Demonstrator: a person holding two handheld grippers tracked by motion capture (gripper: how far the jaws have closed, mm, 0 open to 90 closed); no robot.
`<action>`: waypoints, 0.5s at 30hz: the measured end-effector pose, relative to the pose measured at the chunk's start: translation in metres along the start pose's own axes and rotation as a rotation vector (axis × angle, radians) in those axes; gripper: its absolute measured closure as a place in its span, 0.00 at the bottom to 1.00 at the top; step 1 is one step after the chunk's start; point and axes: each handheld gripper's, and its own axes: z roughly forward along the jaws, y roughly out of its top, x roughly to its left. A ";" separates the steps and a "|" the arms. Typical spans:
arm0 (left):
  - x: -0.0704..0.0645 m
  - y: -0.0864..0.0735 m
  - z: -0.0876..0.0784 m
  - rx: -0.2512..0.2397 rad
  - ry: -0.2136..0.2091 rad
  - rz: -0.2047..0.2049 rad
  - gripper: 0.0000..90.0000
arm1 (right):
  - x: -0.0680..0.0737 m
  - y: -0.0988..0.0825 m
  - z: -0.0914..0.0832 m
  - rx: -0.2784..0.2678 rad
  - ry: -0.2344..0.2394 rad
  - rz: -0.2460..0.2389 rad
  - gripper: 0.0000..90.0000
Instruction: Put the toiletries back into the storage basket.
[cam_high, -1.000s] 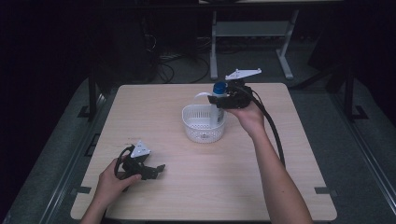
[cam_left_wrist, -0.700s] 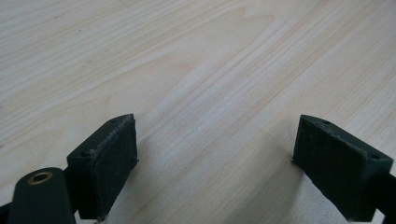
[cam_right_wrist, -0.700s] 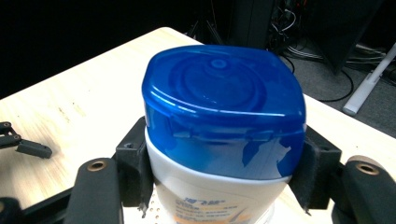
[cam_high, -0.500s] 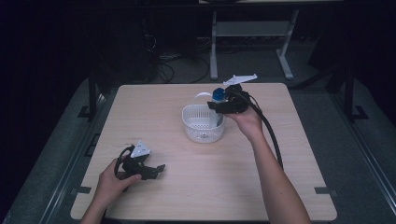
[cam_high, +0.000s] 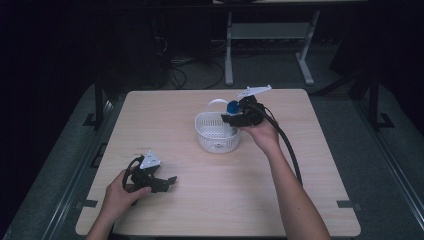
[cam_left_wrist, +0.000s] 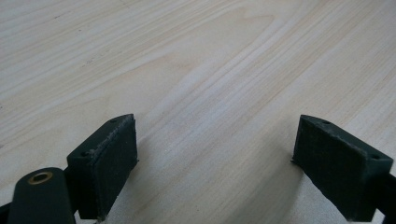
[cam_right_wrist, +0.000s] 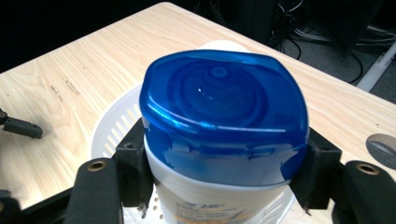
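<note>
Directly beneath my right gripper (cam_high: 233, 116), clamped on the upright bottle (cam_right_wrist: 224, 135), sat the basket (cam_high: 216, 134); left jaws apart.

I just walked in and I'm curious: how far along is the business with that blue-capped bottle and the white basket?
Picked up already: the right gripper is clamped on the bottle just below its blue cap. In hand: the bottle hangs over the white basket, which looks empty. Left: lowering it in and letting go, probably. The left gripper rests open on the table, holding nothing.
</note>
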 end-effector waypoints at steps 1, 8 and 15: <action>0.000 0.000 0.000 -0.001 -0.001 -0.001 0.15 | 0.000 -0.001 0.001 0.003 -0.001 0.002 0.38; 0.000 0.000 0.000 -0.001 -0.001 -0.001 0.15 | -0.001 -0.007 0.006 0.018 -0.001 0.009 0.38; 0.000 0.000 0.000 -0.002 -0.002 -0.002 0.15 | -0.002 -0.010 0.009 0.027 -0.001 0.006 0.38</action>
